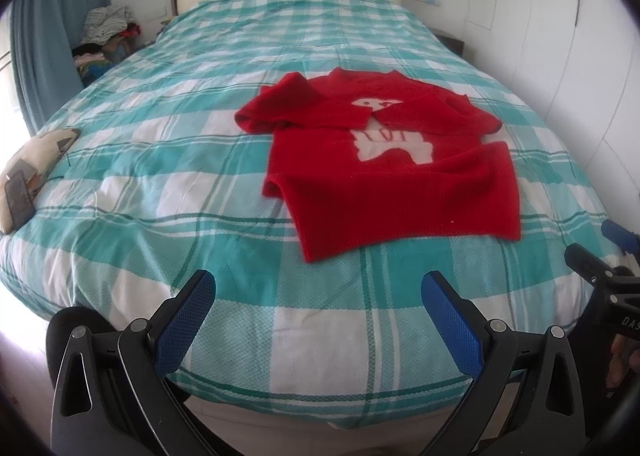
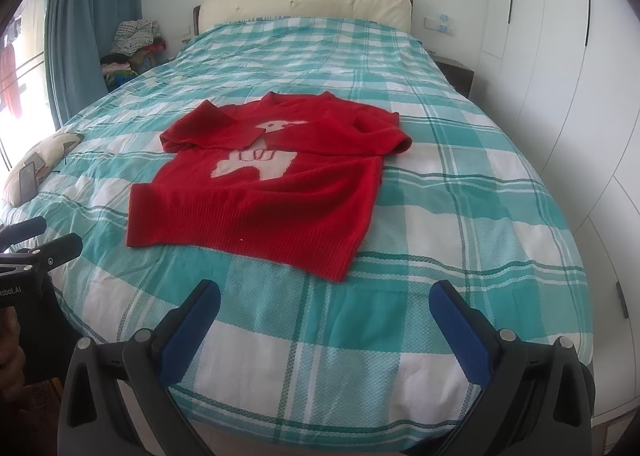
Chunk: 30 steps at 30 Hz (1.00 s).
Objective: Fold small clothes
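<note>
1. Bare bed (image 2: pixel 460 215) cover lies between both hand-held grippers and the sweater (image 2: pixel 256 191), giving an unblocked path to its near hem.
2. Open cover runs along the sweater's right side and beyond its collar.
3. A pillow (image 1: pixel 32 171) with a phone (image 1: pixel 18 195) on it sits at the bed's left edge, well apart from the sweater.
4. A wardrobe (image 2: pixel 560 55) walls the bed's right side.

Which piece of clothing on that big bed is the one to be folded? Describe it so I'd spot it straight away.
Start at the bed with the teal and white checked cover. Near its middle lies the red sweater, spread flat with both sleeves folded across its chest. It is the only garment on the cover, bright red with a white llama-like animal on the front.
</note>
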### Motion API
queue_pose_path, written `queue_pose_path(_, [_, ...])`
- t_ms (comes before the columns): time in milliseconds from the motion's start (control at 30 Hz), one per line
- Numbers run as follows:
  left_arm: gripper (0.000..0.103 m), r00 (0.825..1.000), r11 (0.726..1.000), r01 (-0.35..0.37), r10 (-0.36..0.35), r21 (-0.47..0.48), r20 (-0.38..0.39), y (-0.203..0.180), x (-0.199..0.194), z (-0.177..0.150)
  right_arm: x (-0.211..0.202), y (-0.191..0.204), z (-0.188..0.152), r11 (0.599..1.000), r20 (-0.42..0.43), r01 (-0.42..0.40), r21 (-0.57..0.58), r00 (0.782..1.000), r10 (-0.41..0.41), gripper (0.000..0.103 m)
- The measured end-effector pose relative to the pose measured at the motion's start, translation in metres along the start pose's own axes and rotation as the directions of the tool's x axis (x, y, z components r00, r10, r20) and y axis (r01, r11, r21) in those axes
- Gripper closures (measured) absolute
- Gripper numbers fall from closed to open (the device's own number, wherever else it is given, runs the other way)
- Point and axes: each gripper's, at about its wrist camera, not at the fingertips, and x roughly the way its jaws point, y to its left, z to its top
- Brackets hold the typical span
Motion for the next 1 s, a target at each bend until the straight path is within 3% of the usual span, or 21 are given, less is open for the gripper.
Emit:
queue_pose_path(267, [0.000,0.999,0.997,-0.045,0.043,-0.069,-0.029,0.037,0.014,-0.004,-0.004,-0.005,0.004,1.000,0.022,0.013,0.018,1.000,-0.013,0.000])
queue_pose_path(367, [0.000,0.997,0.997,-0.029,0.024,-0.069,-0.066,0.042,0.035,-0.004,0.003,-0.011,0.004,0.999,0.015,0.014,0.032,1.000,-0.015,0.000])
queue_pose_path(467, [0.000,0.991,0.992,0.068,-0.079,-0.109,-0.104,0.049,0.066,0.004,0.024,-0.024,0.002,0.997,-0.002,-0.037,0.061,0.999,0.037,0.000])
queue_pose_path(567, [0.001,0.967,0.971,0.184,-0.207,-0.154,-0.146,0.051,0.103,0.016,0.059,-0.043,0.004,0.991,-0.044,-0.093,0.101,0.994,0.097,0.000])
queue_pose_path(633, [0.005,0.957,0.961,0.219,-0.245,-0.172,-0.153,0.050,0.121,0.021,0.084,-0.054,0.008,0.984,-0.078,-0.132,0.121,0.987,0.141,0.002])
queue_pose_path(700, [0.021,0.951,0.954,0.239,-0.268,-0.181,-0.153,0.048,0.131,0.025,0.109,-0.060,0.014,0.964,-0.115,-0.213,0.158,0.966,0.232,0.013])
queue_pose_path(800, [0.078,0.944,0.949,0.266,-0.292,-0.169,-0.152,0.044,0.135,0.030,0.149,-0.065,0.017,0.909,-0.179,-0.342,0.240,0.904,0.387,0.033])
queue_pose_path(833, [0.097,0.938,0.947,0.276,-0.302,-0.164,-0.169,0.044,0.134,0.031,0.157,-0.064,0.016,0.903,-0.201,-0.345,0.255,0.895,0.399,0.054])
queue_pose_path(867, [0.100,0.938,0.947,0.277,-0.303,-0.160,-0.169,0.045,0.129,0.030,0.159,-0.064,0.016,0.900,-0.207,-0.352,0.257,0.889,0.408,0.091])
queue_pose_path(900, [0.100,0.941,0.950,0.275,-0.298,-0.150,-0.161,0.048,0.121,0.028,0.155,-0.065,0.016,0.895,-0.207,-0.364,0.257,0.884,0.419,0.098])
queue_pose_path(1000, [0.100,0.938,0.948,0.294,-0.310,-0.120,-0.155,0.061,0.088,0.020,0.122,-0.067,0.014,0.904,-0.199,-0.370,0.214,0.889,0.411,0.099])
